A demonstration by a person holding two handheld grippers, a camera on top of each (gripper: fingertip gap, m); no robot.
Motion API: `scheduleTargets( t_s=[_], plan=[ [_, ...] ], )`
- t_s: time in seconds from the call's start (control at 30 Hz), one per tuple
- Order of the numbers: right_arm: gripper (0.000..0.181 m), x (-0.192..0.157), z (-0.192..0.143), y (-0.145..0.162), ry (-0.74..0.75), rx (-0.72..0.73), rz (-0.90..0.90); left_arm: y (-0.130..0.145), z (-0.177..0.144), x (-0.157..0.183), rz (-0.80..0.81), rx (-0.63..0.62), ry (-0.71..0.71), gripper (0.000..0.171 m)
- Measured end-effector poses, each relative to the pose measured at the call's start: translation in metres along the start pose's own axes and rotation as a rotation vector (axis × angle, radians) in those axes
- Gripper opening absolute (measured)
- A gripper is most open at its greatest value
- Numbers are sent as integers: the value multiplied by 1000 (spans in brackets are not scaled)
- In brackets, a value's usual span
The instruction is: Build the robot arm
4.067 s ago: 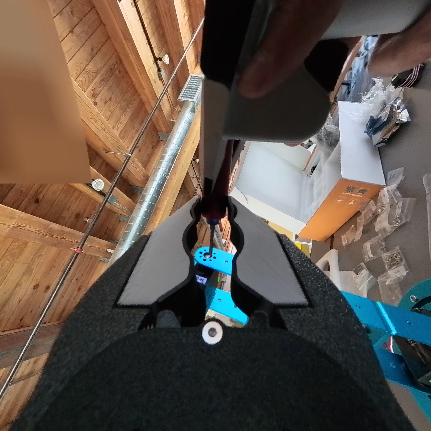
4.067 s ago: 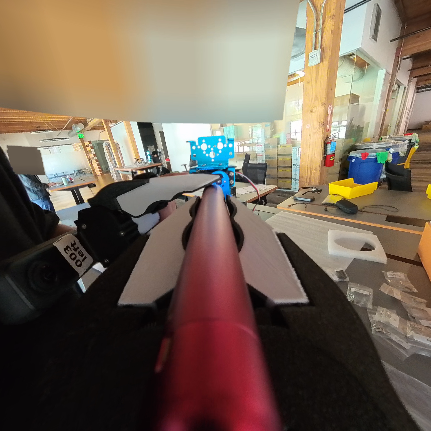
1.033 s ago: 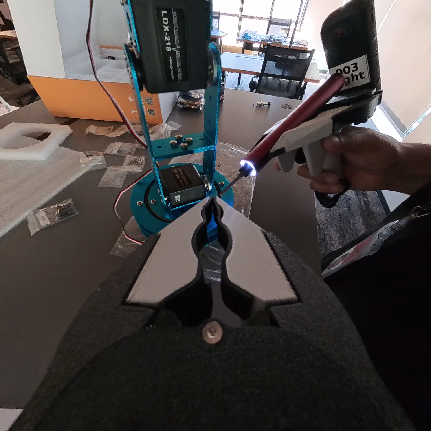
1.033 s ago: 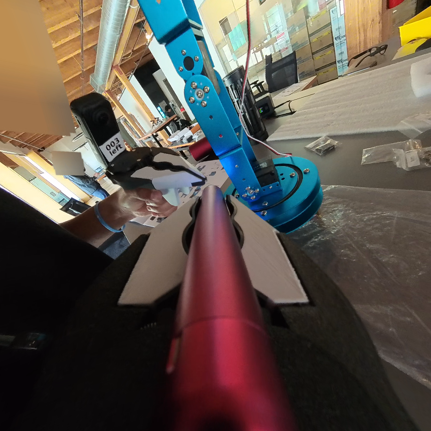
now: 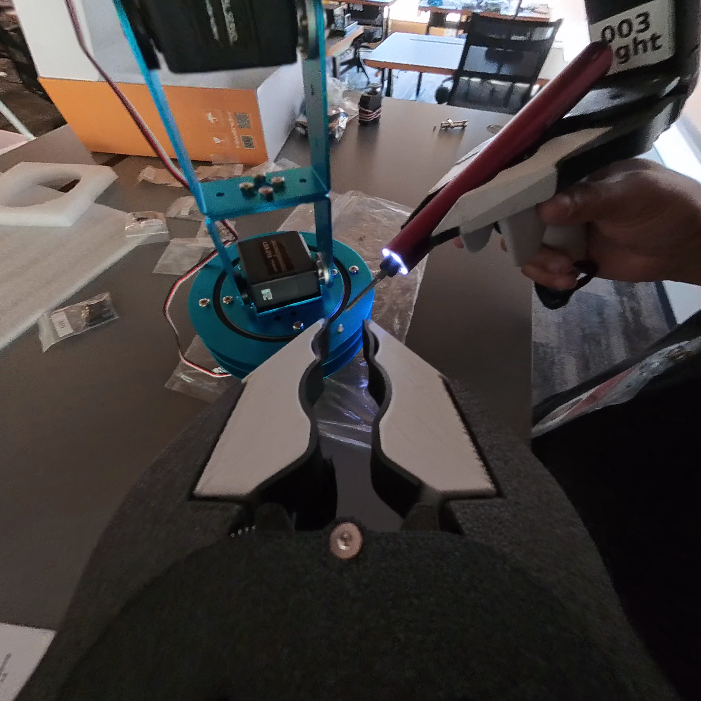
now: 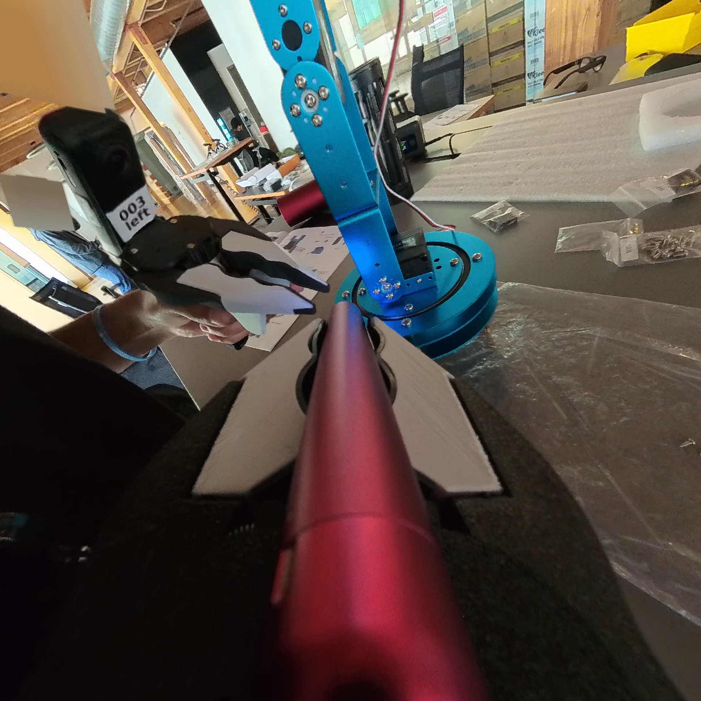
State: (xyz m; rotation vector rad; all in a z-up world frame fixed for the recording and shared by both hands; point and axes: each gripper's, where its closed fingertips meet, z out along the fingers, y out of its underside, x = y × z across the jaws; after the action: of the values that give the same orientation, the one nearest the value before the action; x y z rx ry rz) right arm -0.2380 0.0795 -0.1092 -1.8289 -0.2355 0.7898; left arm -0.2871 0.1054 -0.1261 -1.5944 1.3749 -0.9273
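Behind red screwdriver (image 6: pixel 352 493) | bit hidden | arm (image 6: pixel 333 159) top cropped

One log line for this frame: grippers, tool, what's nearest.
left gripper: open, empty, by blue round base | right gripper: shut on red screwdriver | bit at base rim, tip light on
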Motion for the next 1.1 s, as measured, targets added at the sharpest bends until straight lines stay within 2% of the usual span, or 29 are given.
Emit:
scheduleTargets(
  t_s=[0.2,0.53,0.73,0.9,1.1],
  plan=[
    [22,9,-25,9,25,-42,-37,11,-6,-5,-22,-17,-67,16],
    [23,-1,11,6,-41,-66,-109,5,1,0,-35,16,-92,15],
    [23,-2,5,6,-52,-48,-87,11,7,-8,-5,-22,-132,13],
    [22,-8,0,-2,-75,-8,-65,3,10,3,-9,13,-70,12],
    [22,-9,-4,-5,-76,3,-59,5,14,5,16,1,-74,11]
  ],
)
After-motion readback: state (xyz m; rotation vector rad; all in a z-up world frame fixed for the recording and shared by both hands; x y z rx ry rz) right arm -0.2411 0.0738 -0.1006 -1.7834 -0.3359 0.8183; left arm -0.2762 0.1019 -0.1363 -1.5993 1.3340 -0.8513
